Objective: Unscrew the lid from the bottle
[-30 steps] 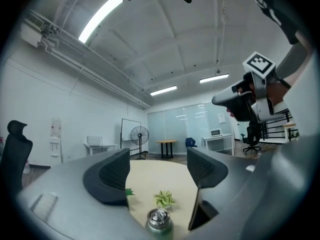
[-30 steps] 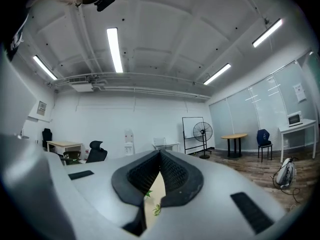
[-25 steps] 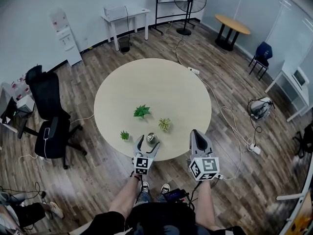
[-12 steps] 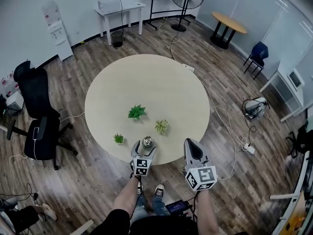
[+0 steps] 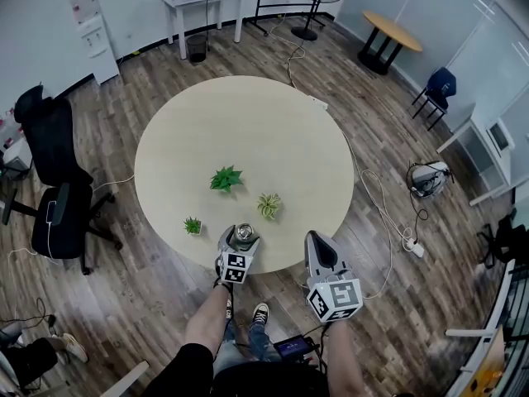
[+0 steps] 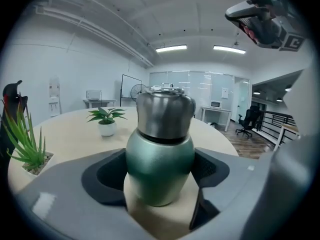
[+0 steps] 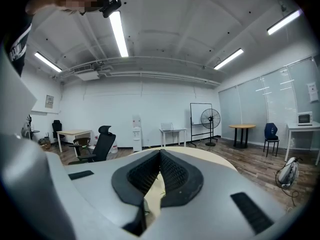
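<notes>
Bottle capture is the step in hand. The green bottle (image 5: pixel 245 233) stands upright at the near edge of the round desk (image 5: pixel 248 122) with its steel lid (image 6: pixel 165 109) still screwed on, and the left gripper (image 5: pixel 243 239) has it between its jaws. Those jaws are spread wide and have just been closing. In the left gripper view the pads sit right at the outline of the bottle's body on both sides, below the lid. I judge them released rather than squeezing, since no bite on the metal shows. The right gripper (image 7: pixel 159 156) is clenched on nothing and held off the desk's edge to the right, well apart from the bottle.

Next, as I read it, the left gripper needs to close firmly on the body, clear of the lid, so the bottle cannot spin. The right gripper must then open, come across above the bottle, take the lid and twist. The smooth rounded wall may slip in a light hold, and the bottle stands close to the desk's rim.

A second ago the left gripper hung short of the bottle, jaws open behind it. Now it has come forward and lower, and its jaws flank the bottle. The right gripper has stayed shut on its side, slightly lower. The bottle and the potted plants (image 5: pixel 225 178) keep their places.
</notes>
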{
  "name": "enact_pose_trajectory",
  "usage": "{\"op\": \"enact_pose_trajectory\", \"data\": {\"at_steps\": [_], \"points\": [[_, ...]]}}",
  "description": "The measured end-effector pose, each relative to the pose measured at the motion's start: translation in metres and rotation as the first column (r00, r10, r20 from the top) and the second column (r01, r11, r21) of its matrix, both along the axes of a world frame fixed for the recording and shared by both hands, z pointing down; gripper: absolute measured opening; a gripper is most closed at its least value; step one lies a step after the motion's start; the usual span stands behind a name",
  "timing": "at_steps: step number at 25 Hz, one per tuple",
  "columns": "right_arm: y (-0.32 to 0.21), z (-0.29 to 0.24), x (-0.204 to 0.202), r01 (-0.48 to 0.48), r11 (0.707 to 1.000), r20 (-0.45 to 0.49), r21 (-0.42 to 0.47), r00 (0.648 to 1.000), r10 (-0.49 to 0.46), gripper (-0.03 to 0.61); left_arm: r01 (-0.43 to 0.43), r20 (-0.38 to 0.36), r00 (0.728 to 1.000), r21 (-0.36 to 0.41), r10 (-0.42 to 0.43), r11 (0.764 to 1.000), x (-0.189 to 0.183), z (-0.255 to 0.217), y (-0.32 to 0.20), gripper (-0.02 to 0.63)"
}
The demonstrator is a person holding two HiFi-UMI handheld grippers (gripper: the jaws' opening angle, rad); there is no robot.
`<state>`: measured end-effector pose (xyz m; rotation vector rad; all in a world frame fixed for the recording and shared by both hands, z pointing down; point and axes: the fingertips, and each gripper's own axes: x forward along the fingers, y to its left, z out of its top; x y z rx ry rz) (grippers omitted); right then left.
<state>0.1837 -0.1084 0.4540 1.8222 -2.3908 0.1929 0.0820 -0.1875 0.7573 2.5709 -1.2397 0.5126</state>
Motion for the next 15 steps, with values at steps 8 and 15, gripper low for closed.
{"op": "enact_pose_trajectory", "data": {"at_steps": [8, 15], "points": [[-0.012, 0.004, -0.01, 0.016, 1.0, 0.007, -0.016, 1.0, -0.016, 0.004, -0.01, -0.006, 1.0, 0.022, 0.01, 1.0, 0.002, -0.004, 0.002, 0.376], [-0.026, 0.027, -0.041, 0.098, 0.992, -0.023, -0.078, 0.995, -0.1, 0.111, -0.013, -0.002, 1.0, 0.008, 0.013, 1.0, 0.003, -0.001, 0.004, 0.376]]}}
